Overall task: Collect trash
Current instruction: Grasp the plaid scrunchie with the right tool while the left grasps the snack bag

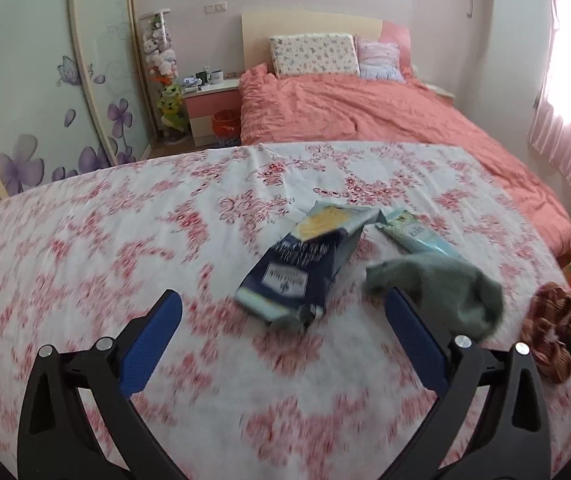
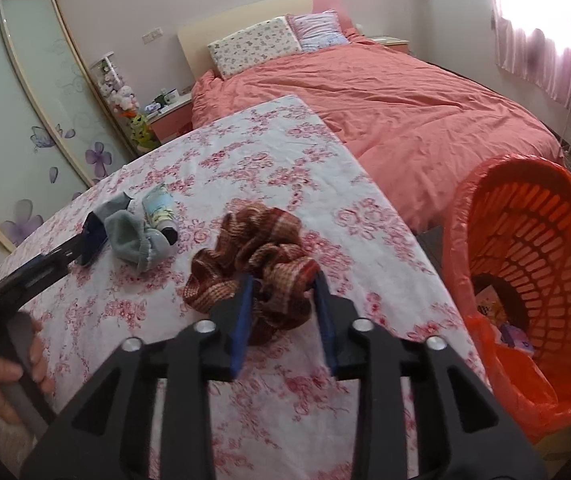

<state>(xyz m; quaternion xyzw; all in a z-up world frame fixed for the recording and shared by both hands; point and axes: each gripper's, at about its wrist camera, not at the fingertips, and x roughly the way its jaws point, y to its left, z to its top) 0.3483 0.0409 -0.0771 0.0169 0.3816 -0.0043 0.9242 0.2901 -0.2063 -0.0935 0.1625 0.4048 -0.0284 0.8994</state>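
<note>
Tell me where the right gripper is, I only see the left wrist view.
Observer: The right gripper is at the scrunchie, with a fold between its fingers.
Operator: Is the basket lined?
Observer: Yes, an orange bag lines the basket.
Operator: Anything in it?
Observer: A few colourful wrappers lie at the bottom.
</note>
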